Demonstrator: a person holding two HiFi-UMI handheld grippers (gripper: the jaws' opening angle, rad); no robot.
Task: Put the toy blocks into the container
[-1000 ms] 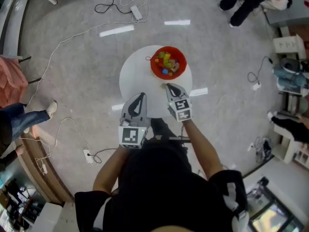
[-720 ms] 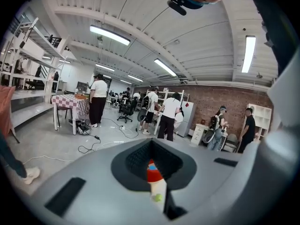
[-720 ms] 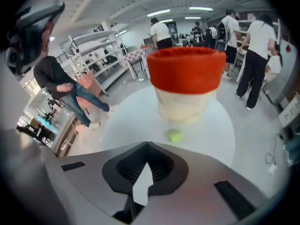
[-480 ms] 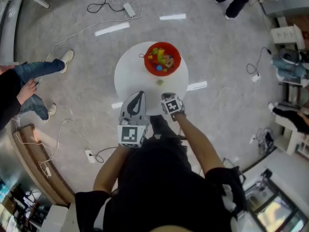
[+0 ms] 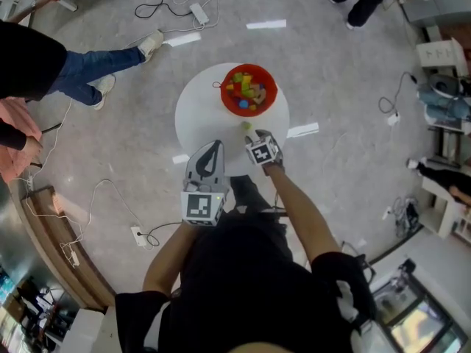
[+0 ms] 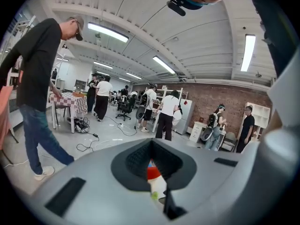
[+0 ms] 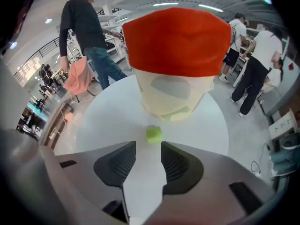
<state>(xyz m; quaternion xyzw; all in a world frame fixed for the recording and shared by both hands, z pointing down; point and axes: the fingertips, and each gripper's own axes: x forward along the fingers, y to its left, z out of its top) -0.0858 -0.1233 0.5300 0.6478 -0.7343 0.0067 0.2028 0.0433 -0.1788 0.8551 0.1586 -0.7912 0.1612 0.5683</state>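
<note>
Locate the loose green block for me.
Right gripper view: the green block lies on the white table, just ahead of the right gripper's opening fingers, nothing between them, with the red container right behind it.

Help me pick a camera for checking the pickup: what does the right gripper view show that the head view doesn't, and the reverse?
Only the right gripper view: the right gripper has its jaws apart and opening, with nothing between them. The green block lies just ahead of their tips, and a pale base shows under the bowl.
Only the head view: the coloured blocks inside the bowl, and the left gripper over the near edge of the table.
Both: table, red bowl, green block.
</note>
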